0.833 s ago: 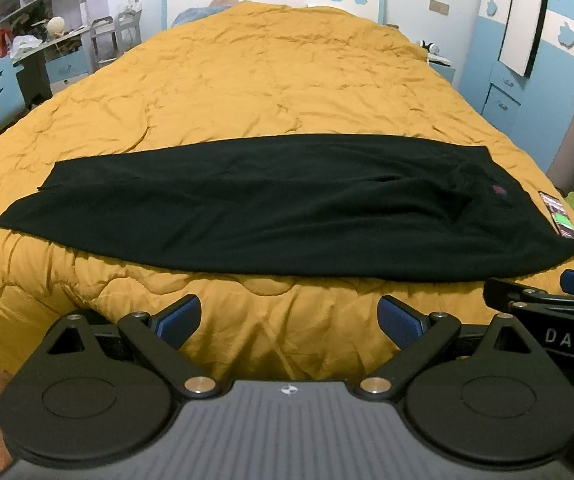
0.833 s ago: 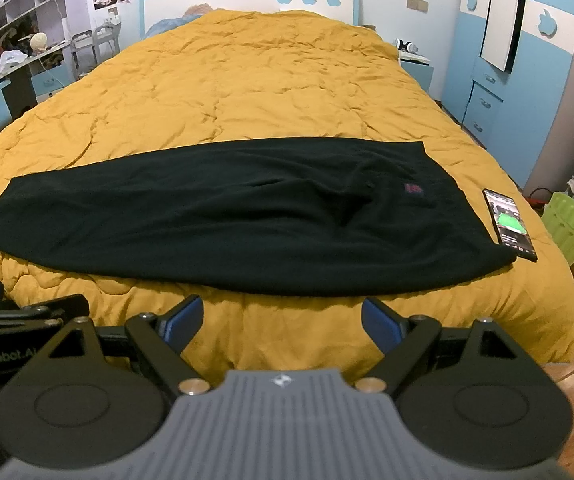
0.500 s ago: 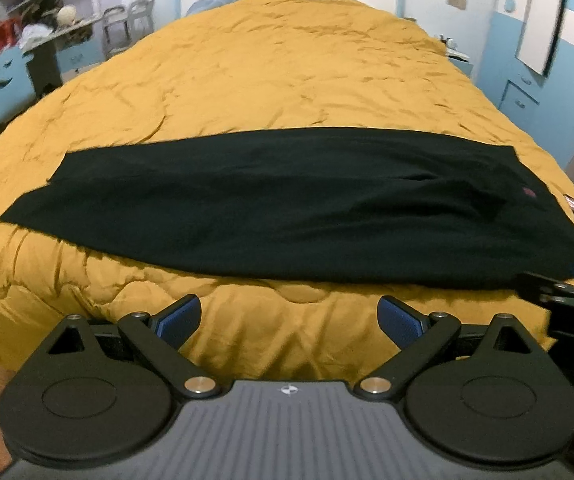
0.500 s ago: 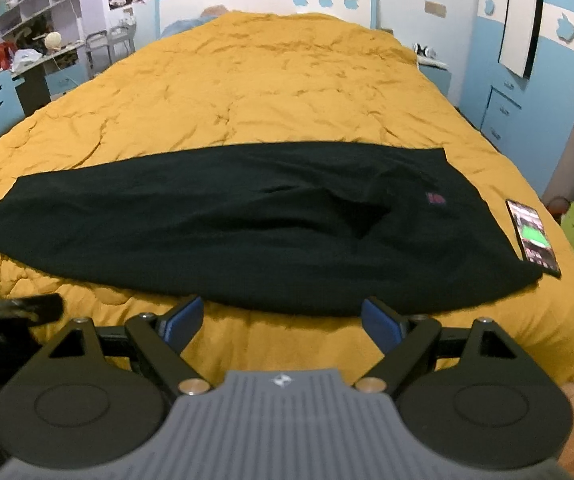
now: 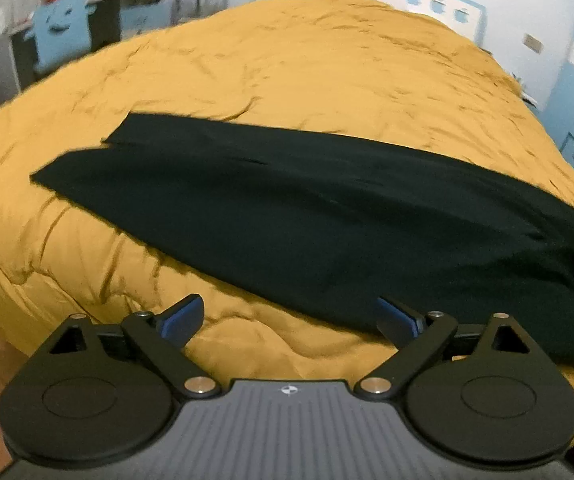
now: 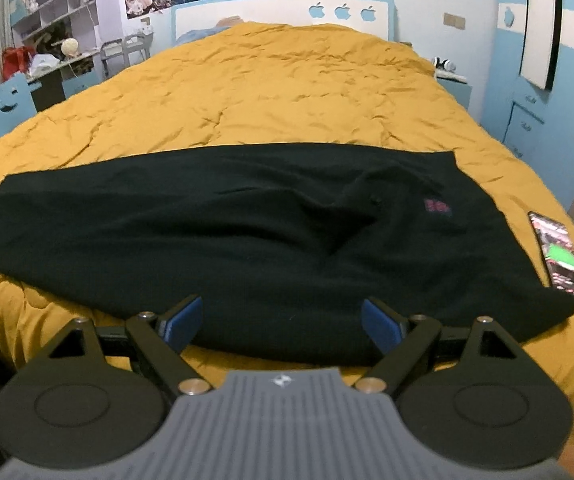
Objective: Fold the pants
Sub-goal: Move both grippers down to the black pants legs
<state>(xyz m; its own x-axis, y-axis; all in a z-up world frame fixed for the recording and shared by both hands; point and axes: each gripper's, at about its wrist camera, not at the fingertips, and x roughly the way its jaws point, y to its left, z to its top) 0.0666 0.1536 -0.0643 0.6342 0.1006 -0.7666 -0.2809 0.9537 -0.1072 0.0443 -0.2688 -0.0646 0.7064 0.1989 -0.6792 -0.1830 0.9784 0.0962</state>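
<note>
We hold both tools spread wide and empty. The left tool (image 5: 287, 318) hangs over the near edge of the bed (image 5: 327, 80), with the black pants (image 5: 307, 216) lying flat just ahead of it and running off to its right; the leg cuffs taper away ahead and to its left. The right tool (image 6: 281, 324) sits low at the pants (image 6: 247, 232) themselves, its blue fingers (image 6: 183, 322) over the near hem, the waist end with a small red label (image 6: 435, 207) ahead to its right. A phone (image 6: 559, 258) lies on the quilt further right, touching or just beside the waist edge; we cannot tell which.

We judge the cloth soft, limp and fairly light, likely to sag and drag on the puffy quilt rather than slide cleanly. A ridge of bunched fabric ahead of the right tool may need smoothing. We would pinch the edges: one tool at the waist corner, the other at the cuffs, taking every layer so the legs lift together.
</note>
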